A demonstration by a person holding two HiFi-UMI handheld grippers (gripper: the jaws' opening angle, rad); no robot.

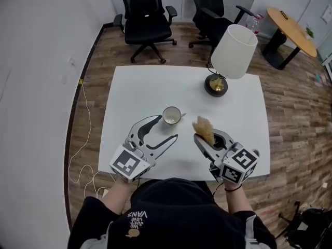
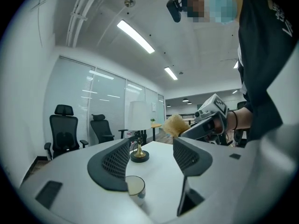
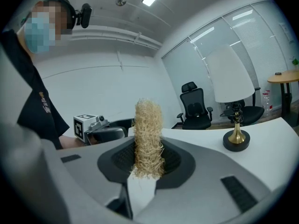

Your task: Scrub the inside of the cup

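While the left gripper (image 1: pixel 167 127) held its fingers apart, the cup (image 1: pixel 171 115) loose beside one fingertip, and the right gripper (image 1: pixel 210 137) clamped the scrubber (image 1: pixel 204 128), scrubbing risked toppling the unheld cup.

bright, even office light
ceiling strips (image 2: pixel 135 36) light from above; soft shadows on table (image 1: pixel 135 87); gripper views w/ fisheye bend, dark corners.

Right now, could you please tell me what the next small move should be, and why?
Probably ease the left gripper forward until its open jaws straddle the cup, then close. The cup stands loose on the table just off one jaw's tip, while the right gripper clamps the fibrous scrubber, ready for the inside.
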